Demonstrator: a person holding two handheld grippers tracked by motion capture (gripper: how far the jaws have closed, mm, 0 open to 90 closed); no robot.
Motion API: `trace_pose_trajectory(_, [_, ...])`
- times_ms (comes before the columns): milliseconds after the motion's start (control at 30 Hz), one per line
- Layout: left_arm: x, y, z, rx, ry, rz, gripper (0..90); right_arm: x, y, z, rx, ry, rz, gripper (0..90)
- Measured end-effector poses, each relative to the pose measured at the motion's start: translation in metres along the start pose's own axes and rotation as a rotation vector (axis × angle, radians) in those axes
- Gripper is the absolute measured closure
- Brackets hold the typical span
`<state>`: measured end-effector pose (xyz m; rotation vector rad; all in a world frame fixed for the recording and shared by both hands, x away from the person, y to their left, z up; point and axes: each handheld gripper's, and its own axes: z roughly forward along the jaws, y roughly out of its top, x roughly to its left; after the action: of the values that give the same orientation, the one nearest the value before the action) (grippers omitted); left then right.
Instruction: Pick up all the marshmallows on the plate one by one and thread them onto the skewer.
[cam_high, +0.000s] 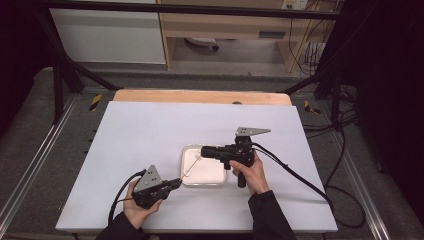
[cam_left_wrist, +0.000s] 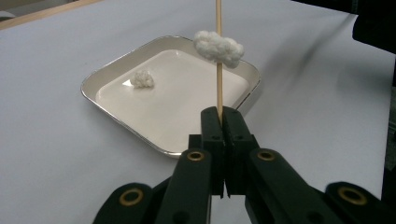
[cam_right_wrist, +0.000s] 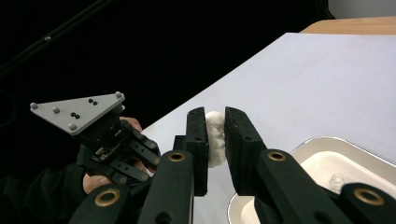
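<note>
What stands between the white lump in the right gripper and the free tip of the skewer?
Nothing visible. The right gripper pinches the white lump; the skewer in the left gripper already carries one lump, with bare stick above it.

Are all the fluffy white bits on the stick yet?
Not yet. One white puff is already threaded on the wooden skewer, which the left gripper clamps. The right gripper is squeezing a second puff, ready to go on next. One more small puff sits in the white tray, waiting its turn.
</note>
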<state>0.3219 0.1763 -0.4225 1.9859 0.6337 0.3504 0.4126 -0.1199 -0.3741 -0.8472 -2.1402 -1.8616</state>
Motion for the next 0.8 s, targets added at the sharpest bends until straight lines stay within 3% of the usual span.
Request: trace_pose_trajectory(800, [-0.0048,0.0028,0.0057,0.003,0.007,-0.001,89.0,0.0062,-0.0075,0.0028,0.014,0.003,-0.015,80.8])
